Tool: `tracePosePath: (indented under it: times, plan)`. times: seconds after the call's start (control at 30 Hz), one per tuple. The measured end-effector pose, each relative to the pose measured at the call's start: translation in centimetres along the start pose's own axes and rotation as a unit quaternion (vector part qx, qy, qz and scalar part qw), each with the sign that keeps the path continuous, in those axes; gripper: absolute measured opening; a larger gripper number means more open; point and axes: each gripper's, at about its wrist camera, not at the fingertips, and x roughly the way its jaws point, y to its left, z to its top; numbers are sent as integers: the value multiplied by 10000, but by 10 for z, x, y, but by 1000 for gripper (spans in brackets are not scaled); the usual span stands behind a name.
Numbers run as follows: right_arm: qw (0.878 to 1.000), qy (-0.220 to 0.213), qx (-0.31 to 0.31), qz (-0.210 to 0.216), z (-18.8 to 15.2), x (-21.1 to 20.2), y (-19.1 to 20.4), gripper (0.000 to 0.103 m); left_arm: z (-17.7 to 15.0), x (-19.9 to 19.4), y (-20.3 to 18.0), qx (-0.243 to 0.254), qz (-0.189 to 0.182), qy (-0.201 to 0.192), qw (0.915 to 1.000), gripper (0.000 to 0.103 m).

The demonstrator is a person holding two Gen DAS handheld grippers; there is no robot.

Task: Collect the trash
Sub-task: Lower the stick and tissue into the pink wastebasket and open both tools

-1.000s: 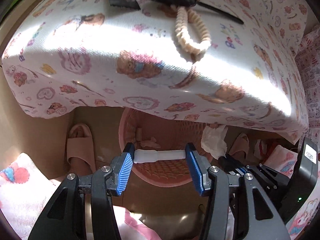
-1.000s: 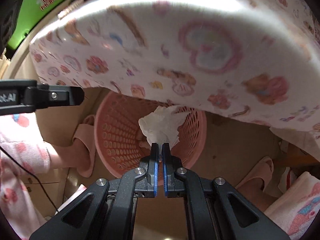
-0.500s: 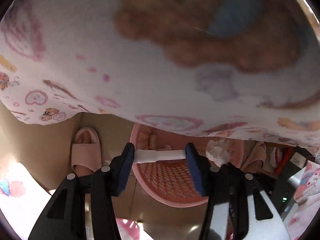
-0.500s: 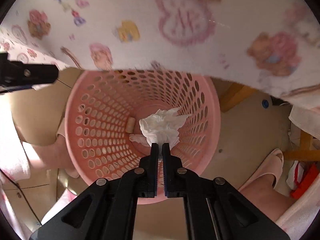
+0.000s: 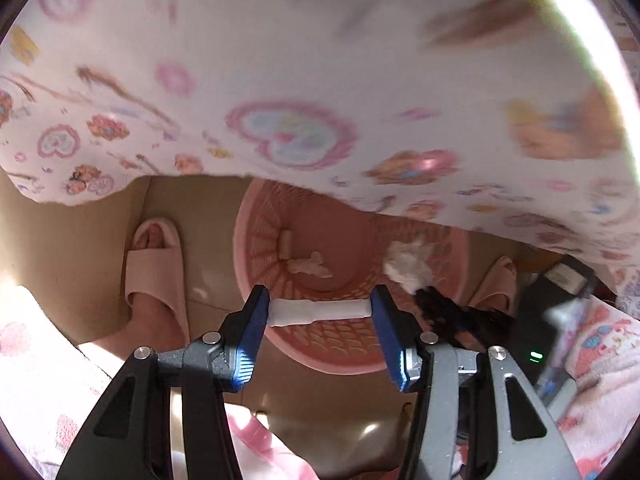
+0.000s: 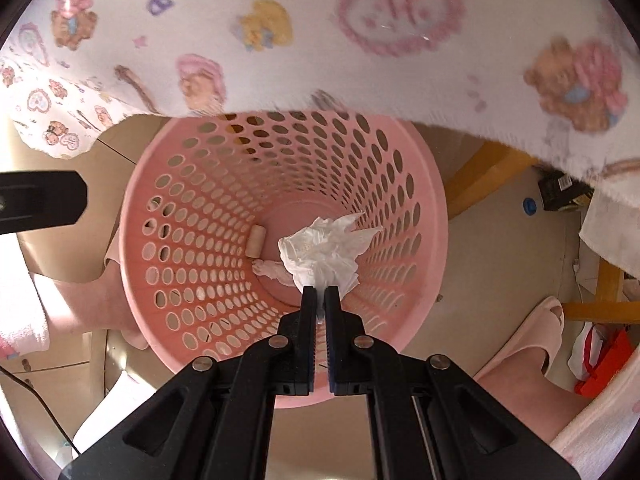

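Note:
A pink perforated basket (image 6: 424, 184) stands on the floor, half under the hanging patterned cloth. My right gripper (image 6: 319, 294) points down into its mouth, shut on a crumpled white tissue (image 6: 324, 252). My left gripper (image 5: 318, 312) hovers over the basket's near rim (image 5: 344, 364), shut on a white paper roll (image 5: 318, 313) held endwise between the blue pads. A small cork-like piece (image 6: 256, 241) and a scrap of tissue (image 6: 272, 270) lie on the basket's bottom. In the left wrist view the tissue (image 5: 408, 266) and right gripper (image 5: 428, 294) show at the right.
A cloth printed with bears and hearts (image 5: 320, 80) hangs from a table edge close above the basket. A person's feet in pink slippers (image 5: 154, 268) (image 6: 532, 336) stand on either side. Wooden table legs (image 6: 488, 176) and a red bag (image 6: 600, 368) are at the right.
Both grippers have sunk from above the tabletop to below its edge, over the basket. The basket's inside now fills the right wrist view. Both grips are unchanged.

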Motion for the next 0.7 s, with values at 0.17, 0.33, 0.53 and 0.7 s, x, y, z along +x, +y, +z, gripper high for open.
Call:
tracePosePath:
  times: [0.17, 0.33, 0.53, 0.7]
  plan:
    - [9999, 13, 149, 55, 0, 0, -6, 5, 3, 31, 15, -350, -88, 428, 9984, 51]
    - [9996, -58, 263, 114, 1, -5, -10, 5, 3, 46, 22, -607, -426, 410, 9964, 51]
    - [9992, -40, 400, 67, 3, -6, -18, 12, 1, 44, 15, -532, -356, 273, 9976, 66]
    - [9984, -82, 556, 43, 3, -8, -24, 46, 2, 35, 17, -688, -255, 200, 9971, 74]
